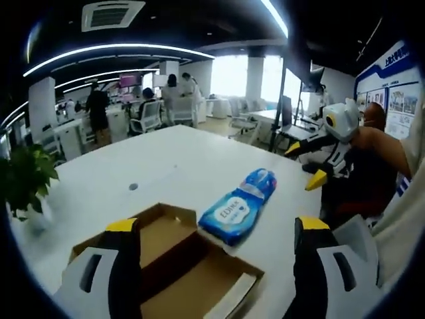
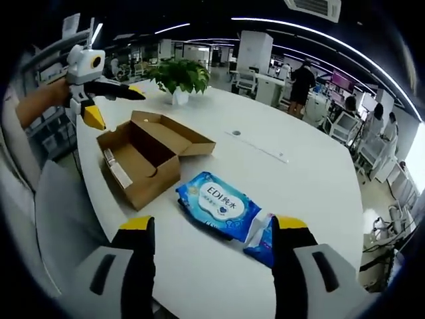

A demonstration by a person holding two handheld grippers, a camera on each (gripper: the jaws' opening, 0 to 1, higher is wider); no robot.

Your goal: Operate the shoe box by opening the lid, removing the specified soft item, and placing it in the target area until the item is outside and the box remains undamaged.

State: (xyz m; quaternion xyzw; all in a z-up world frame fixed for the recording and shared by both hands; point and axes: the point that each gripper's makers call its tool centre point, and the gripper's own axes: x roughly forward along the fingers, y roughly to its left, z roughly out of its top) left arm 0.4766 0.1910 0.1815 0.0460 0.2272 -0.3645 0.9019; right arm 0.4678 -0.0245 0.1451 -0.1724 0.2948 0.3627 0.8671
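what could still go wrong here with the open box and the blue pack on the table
1. The blue plastic wipes pack lies on the white round table, with one end toward the edge nearest the right gripper; a careless nudge might push it off.
2. The open brown cardboard shoe box also sits near the rim, so a bump could tip it over.
3. The left gripper hovers open over the box flaps; closing or pressing down there might crease the cardboard.

brown cardboard shoe box, blue wipes pack with white label, white table, yellow-tipped black tongs
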